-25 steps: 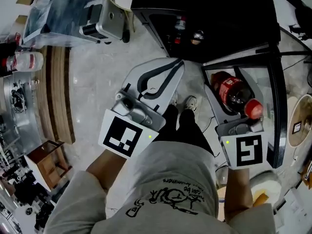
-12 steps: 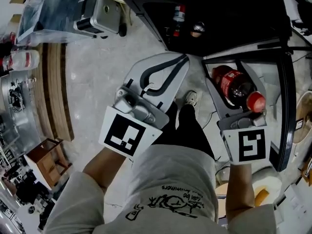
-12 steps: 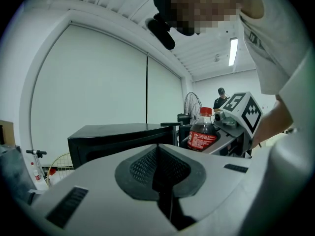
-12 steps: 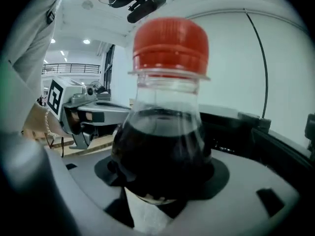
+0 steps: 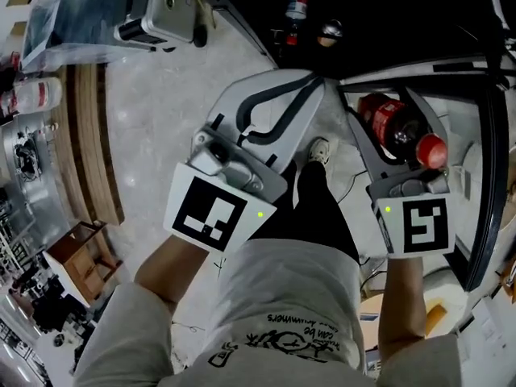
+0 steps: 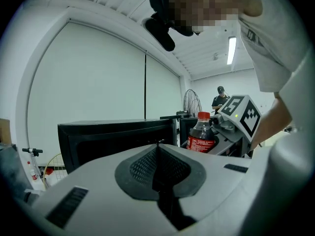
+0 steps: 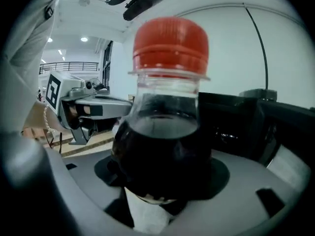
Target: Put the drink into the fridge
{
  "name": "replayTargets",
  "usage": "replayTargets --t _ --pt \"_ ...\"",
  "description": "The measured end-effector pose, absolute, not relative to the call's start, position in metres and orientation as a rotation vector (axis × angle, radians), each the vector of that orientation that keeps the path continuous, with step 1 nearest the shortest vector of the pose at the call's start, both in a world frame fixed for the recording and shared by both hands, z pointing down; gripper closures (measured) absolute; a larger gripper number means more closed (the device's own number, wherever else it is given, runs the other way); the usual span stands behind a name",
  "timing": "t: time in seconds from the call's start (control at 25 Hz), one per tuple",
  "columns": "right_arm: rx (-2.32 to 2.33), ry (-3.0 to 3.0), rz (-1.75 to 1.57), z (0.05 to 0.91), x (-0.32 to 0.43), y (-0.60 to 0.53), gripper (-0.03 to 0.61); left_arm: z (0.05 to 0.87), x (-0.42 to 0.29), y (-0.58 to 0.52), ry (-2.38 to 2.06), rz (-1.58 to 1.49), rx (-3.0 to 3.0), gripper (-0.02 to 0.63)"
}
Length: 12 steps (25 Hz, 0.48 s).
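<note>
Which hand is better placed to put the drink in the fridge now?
Right. The right gripper holds the bottle in front of the fridge; the left gripper is shut and empty.

The head view looks steeply down over the person's body onto the left tool (image 5: pixel 302 95), right tool (image 5: pixel 383 103) and floor (image 5: pixel 153 135). The left tool view looks along its jaws, nearly level, the drink bottle (image 6: pixel 201 134) at 2 o'clock. The right tool view sits close behind that bottle, the left tool at 9 o'clock.

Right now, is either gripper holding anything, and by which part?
The right gripper holds the cola bottle by its body, fingers on either side, below the red cap. The left gripper is shut and empty.
</note>
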State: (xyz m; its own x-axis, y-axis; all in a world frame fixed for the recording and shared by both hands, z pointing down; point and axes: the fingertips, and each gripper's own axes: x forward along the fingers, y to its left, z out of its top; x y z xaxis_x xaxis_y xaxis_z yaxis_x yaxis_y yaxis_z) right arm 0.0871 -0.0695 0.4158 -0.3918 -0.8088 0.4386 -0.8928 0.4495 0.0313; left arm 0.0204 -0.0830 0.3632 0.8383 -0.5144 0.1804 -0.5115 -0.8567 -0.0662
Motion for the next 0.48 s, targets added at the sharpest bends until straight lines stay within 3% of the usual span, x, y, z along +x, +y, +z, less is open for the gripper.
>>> replayTargets --t 0.48 --pt "1.397 -2.278 0.324 0.468 0.089 -0.079 0.267 0.407 0.024 -0.091 0.847 -0.373 -3.003 0.592"
